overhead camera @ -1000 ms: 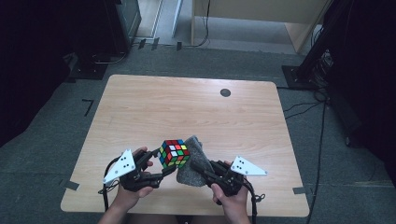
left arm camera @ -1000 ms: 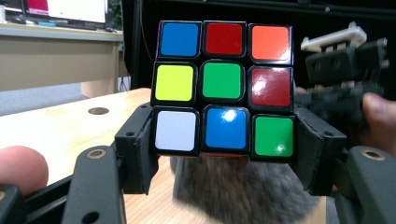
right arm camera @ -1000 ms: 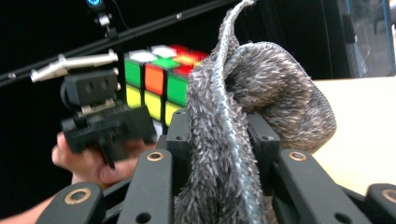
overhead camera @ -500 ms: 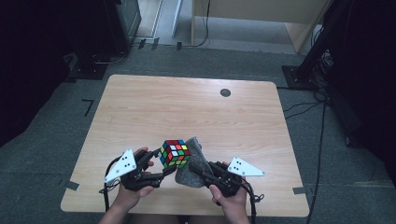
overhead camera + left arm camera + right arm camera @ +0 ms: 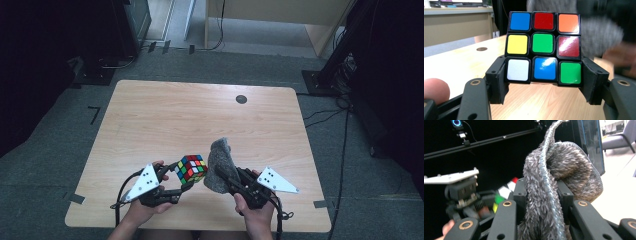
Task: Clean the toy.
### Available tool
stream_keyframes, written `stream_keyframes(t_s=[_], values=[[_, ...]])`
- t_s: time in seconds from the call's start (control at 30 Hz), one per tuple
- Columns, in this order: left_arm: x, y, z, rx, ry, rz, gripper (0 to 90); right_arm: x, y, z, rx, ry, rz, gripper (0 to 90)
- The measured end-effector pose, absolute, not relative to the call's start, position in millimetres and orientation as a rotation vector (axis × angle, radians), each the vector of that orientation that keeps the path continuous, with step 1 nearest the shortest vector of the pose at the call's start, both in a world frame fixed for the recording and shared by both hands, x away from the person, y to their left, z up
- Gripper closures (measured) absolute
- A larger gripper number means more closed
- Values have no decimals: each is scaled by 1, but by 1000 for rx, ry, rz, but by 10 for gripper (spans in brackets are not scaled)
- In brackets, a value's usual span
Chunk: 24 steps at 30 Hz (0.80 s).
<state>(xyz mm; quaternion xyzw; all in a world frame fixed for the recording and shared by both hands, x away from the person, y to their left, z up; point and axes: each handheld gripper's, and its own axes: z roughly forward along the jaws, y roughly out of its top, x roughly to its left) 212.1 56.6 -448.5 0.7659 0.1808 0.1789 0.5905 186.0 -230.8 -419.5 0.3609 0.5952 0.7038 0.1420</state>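
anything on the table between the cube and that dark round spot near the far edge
Nothing: in the high view, bare wood runs from the cube to the dark round spot. The grey cloth sits just right of that line.

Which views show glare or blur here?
Left gripper view: glare streaks the cube's dark-red and lower blue stickers, and the grey cloth behind is blurred. Right gripper view: cloth sharp, backdrop nearly black. High view: table evenly lit, surroundings dark.
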Motion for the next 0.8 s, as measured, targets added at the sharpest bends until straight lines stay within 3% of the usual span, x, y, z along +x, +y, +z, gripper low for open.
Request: stream_keyframes(t_s=[0.1, 0.23, 0.4, 0.53, 0.67, 0.8], values=[[204, 44, -454, 1865, 355, 481, 347, 185, -225, -417, 1010, 1743, 2074, 688], [200, 41, -450, 1844, 340, 473, 348, 185, -217, -421, 1003, 1783, 2067, 690], [203, 45, -446, 1831, 368, 473, 347, 198, -229, -439, 1131, 1789, 1967, 694], [207, 38, -453, 1904, 407, 525, 347, 196, -231, -433, 1141, 1771, 1901, 692], [206, 25, -459, 2000, 433, 569, 346, 178, -206, -418, 927, 1843, 1923, 685], [203, 25, -457, 1986, 441, 578, 347, 175, -179, -431, 850, 1992, 1838, 678]])
